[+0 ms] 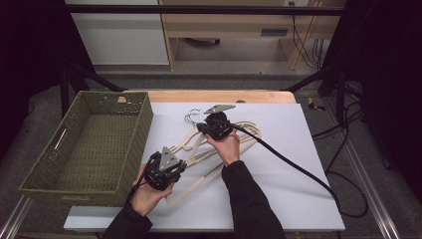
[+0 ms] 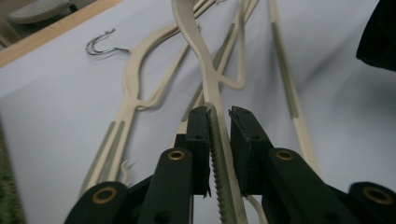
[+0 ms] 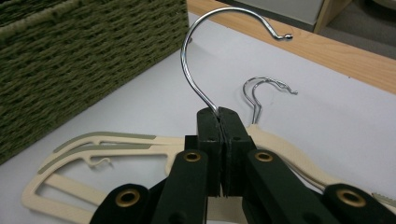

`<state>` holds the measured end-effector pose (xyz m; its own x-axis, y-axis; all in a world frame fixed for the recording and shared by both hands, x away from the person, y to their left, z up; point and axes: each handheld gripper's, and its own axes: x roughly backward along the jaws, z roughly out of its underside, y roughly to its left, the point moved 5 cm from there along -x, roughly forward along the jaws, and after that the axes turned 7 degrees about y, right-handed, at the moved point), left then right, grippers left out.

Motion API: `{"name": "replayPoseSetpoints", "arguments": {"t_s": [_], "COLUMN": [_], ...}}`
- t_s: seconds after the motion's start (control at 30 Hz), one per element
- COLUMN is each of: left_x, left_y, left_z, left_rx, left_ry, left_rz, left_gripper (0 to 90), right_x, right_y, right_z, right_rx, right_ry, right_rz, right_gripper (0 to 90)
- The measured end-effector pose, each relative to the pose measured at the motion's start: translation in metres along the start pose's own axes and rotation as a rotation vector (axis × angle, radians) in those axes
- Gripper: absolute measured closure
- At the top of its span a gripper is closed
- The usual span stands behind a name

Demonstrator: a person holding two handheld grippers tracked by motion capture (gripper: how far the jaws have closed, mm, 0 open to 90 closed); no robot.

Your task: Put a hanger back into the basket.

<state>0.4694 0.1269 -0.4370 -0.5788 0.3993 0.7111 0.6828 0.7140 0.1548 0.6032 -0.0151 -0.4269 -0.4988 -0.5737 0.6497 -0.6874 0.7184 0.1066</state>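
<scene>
Several cream hangers (image 1: 196, 149) with chrome hooks lie fanned on the white mat (image 1: 283, 194). My right gripper (image 1: 203, 127) (image 3: 219, 112) is shut on the wire shank of one hanger's hook (image 3: 194, 51), which arches up above the jaws. Two more hooks (image 3: 261, 86) lie just behind. My left gripper (image 1: 176, 166) (image 2: 218, 112) straddles one hanger's arm (image 2: 212, 88) along its ribbed grey-green strip. The left pad (image 2: 200, 140) lies against the arm, and a thin gap shows at the right pad (image 2: 245, 140).
A green woven basket (image 1: 143, 127) (image 3: 70, 51) stands at the mat's left side, close to both grippers. The table's wooden edge (image 1: 219, 96) runs along the far side. A black cable (image 1: 293, 164) trails right across the mat.
</scene>
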Motion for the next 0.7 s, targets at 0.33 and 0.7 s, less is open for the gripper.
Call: {"name": "replayPoseSetpoints", "arguments": {"t_s": [0.33, 0.7], "left_x": [-0.017, -0.053], "left_y": [0.014, 0.007], "left_z": [-0.037, -0.046], "left_rx": [0.141, 0.184], "left_ry": [-0.053, 0.003], "left_rz": [0.159, 0.331], "left_gripper": [37.7, 70.6], "right_x": [0.028, 0.047], "right_y": [0.016, 0.023], "right_z": [0.012, 0.023], "right_rx": [0.078, 0.141], "right_ry": [-0.094, -0.145], "right_rz": [-0.032, -0.056], "right_gripper": [89.4, 89.4]}}
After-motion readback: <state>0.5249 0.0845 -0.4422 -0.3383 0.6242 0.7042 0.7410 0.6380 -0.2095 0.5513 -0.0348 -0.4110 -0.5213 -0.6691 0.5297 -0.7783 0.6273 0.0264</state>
